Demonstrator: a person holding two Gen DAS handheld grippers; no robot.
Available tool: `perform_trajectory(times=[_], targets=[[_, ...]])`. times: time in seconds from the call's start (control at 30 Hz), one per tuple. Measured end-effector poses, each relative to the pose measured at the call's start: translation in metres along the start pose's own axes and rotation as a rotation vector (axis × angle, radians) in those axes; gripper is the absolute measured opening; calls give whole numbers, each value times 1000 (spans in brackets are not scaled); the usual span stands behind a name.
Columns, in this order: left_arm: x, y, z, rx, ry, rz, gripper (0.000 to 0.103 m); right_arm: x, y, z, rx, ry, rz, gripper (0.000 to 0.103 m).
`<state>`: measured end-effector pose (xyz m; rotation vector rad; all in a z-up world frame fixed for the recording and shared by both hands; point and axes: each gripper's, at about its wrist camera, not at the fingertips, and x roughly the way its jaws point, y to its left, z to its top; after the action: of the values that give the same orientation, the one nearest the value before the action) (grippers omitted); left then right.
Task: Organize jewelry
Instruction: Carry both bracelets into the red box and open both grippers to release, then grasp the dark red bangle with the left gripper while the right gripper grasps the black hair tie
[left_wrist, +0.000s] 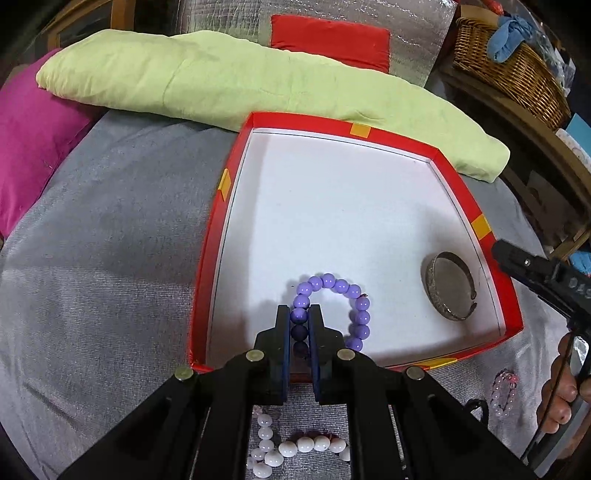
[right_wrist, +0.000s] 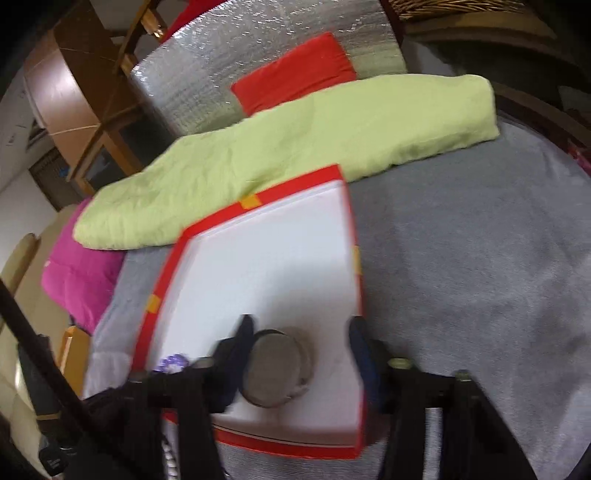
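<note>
Purple bead bracelet (left_wrist: 332, 310) hung inside the red box (left_wrist: 221, 236), near its front wall, one side clamped between the left gripper (left_wrist: 299, 325) pads, loop dangling over the white floor. Silver cuff bangle (left_wrist: 448, 286) lay on the box floor by the right wall, apart from the beads. Right gripper (right_wrist: 301, 354) spread above the bangle, pads seemingly clear of it, though blurred. White bead strand (left_wrist: 295, 446) and pink bead bracelet (left_wrist: 504, 395) sat outside on the grey cloth (left_wrist: 110, 258). Green pillow (left_wrist: 221, 85) rested behind the box.
</note>
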<state>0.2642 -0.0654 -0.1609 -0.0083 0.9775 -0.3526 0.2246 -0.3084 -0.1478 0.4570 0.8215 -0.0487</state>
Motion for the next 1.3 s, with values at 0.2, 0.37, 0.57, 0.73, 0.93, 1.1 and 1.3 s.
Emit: perform_trajectory(times=[0.2, 0.37, 0.57, 0.73, 0.93, 1.1, 1.3], targets=[[0, -5, -1, 10, 2, 1, 10, -3, -11, 1, 30, -4, -44, 11], [1, -6, 0, 16, 1, -2, 10, -19, -17, 3, 51, -49, -73, 19], [2, -5, 1, 10, 2, 0, 10, 3, -24, -2, 59, 50, -95, 33], [-3, -9, 0, 35, -10, 7, 14, 18, -17, -5, 11, 45, -162, 5], [-26, -2, 2, 64, -101, 45, 37, 25, -20, -1, 38, 20, -152, 6], [-50, 16, -1, 54, -142, 89, 43, 8, -15, 3, 23, 9, -142, 14], [-88, 34, -28, 60, -154, 88, 45, -45, -12, -11, -38, 5, -57, 17]])
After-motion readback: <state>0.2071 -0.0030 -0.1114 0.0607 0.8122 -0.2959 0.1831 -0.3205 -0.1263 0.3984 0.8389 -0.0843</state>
